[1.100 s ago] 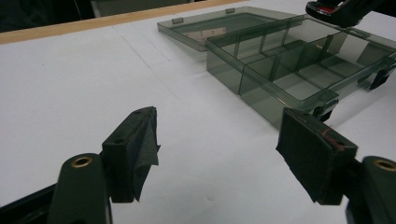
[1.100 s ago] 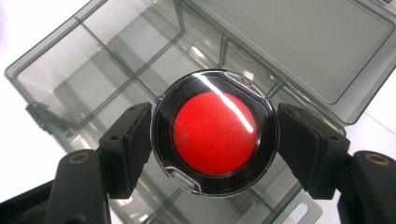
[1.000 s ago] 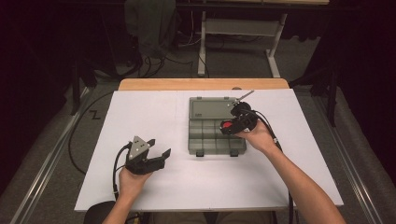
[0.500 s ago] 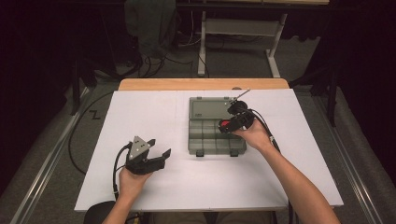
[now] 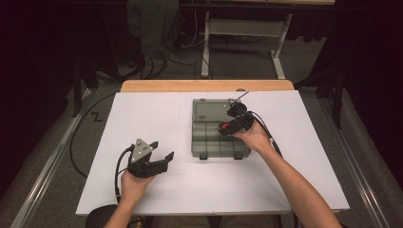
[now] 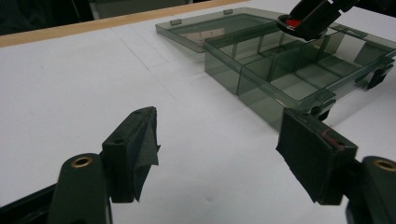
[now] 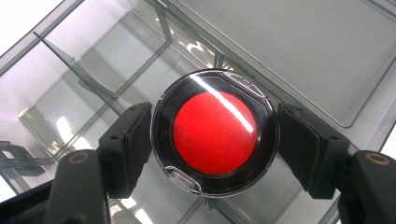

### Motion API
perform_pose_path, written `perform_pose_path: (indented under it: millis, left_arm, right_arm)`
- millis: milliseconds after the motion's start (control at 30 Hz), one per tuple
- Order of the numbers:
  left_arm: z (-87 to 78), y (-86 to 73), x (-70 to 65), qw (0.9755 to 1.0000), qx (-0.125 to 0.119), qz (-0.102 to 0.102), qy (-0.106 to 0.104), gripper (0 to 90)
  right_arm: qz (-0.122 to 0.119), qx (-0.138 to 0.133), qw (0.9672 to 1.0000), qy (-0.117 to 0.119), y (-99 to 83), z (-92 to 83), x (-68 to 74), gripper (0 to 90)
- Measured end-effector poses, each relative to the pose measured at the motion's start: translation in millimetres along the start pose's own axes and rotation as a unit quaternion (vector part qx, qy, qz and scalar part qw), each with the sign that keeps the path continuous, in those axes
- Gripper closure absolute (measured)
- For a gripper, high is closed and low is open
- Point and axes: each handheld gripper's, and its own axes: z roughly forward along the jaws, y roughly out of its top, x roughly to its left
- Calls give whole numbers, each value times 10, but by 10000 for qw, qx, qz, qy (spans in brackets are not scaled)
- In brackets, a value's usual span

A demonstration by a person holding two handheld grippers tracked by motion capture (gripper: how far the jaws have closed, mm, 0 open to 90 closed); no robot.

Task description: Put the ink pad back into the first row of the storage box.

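Round red disc in a black-rimmed clear case [image 7: 215, 133]: held in the air above the open compartment box [image 5: 214, 137], over the right-hand cells. In the high view it's the red spot at the right gripper [image 5: 227, 127]. Not down in any cell yet; which cell it's aimed at I can't tell.

Right gripper [image 7: 212, 144]: fingers [image 7: 130, 144] clamp the case edge-on, one pad on each side of the rim, flat face toward the camera. Gripping across the width probably keeps the face level, so it should drop flat into a cell without catching a divider.

Box: smoky translucent plastic, lid [image 6: 210, 25] swung fully open and lying flat on the desk [image 5: 157, 114] behind the tray. Dividers upright, cells look empty. Latches on the near edge face the person. With the lid laid back, the whole tray is reachable from above.

Left gripper [image 5: 149, 161]: well apart from the box, low over the white desk at the person's left. Fingers [image 6: 135, 149] spread wide, nothing between them, touching nothing. Pointed toward the box's near-left corner, so probably parked on standby, could brace the box if it slides.

Risk, my read: the case looks close to cell width, so it needs to be centred before letting go.
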Motion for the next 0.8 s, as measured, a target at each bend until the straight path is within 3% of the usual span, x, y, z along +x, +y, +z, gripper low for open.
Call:
perform_pose_path:
  millis: [400, 467, 800]
  left_arm:
    - [4, 1, -3, 10000, -12, 3, -32, 291]
    - [2, 1, -2, 10000, -9, 10, -30, 291]
    - [4, 1, -4, 10000, -7, 7, -31, 291]
  right_arm:
    - [203, -59, 9997, 149, -18, -11, -24, 305]
    - [122, -77, 9998, 157, -22, -10, -31, 309]
    - [193, -246, 9993, 212, -73, -98, -46, 407]
